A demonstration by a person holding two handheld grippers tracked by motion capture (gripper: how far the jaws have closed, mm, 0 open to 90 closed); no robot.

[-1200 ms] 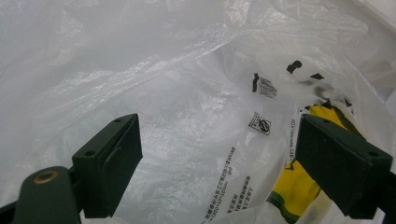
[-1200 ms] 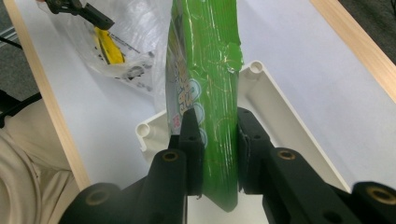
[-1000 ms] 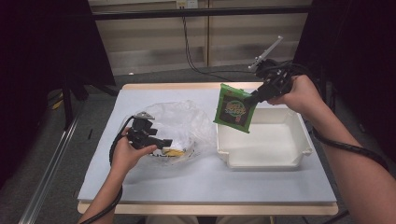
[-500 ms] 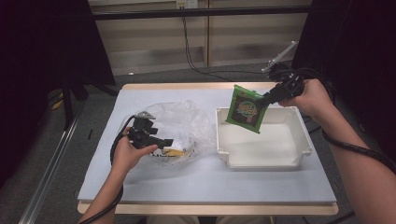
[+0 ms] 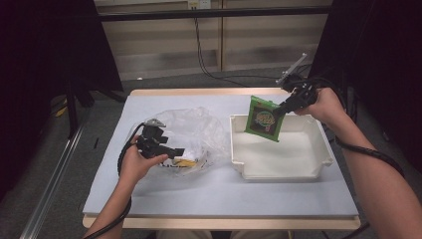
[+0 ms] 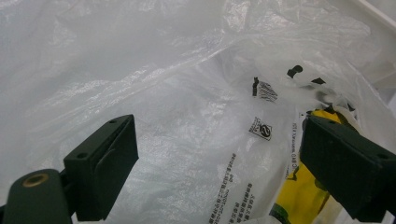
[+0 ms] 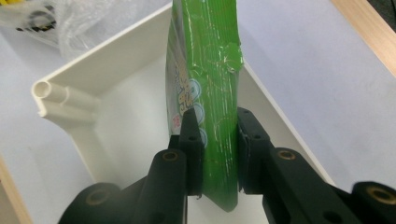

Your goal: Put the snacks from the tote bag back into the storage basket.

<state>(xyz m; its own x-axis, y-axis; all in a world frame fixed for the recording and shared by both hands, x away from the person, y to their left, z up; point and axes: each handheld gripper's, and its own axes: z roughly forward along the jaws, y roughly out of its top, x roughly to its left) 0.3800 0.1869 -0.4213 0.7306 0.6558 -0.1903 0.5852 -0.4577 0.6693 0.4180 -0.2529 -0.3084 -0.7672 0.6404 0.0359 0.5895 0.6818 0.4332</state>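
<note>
Your right gripper (image 5: 282, 107) has its jaws clamped on the top corner of the green snack packet (image 5: 263, 118); in the right gripper view the two black pads press flat on either face of that packet (image 7: 205, 102), so the gap between them is narrow and taken up by the packet's thickness. The packet hangs below your fingers, slightly tilted, with its lower part inside the white tray (image 5: 318, 164) near the tray's far left corner. Seen along the jaws, the tray's rolled rim (image 7: 56, 95) lies to the left of the pads and its floor lies beyond them.

Your left gripper (image 5: 175, 152) rests at the near side of the clear plastic bag (image 5: 199, 130), which lies on the table (image 5: 224, 194) just left of the tray. In the left gripper view its jaws stand wide apart, with crumpled bag film (image 6: 177, 116) between and ahead of them. I cannot tell whether either pad touches the film. A yellow packet (image 6: 303, 196) sits inside the bag, just beside and partly behind the right-hand pad.
</note>
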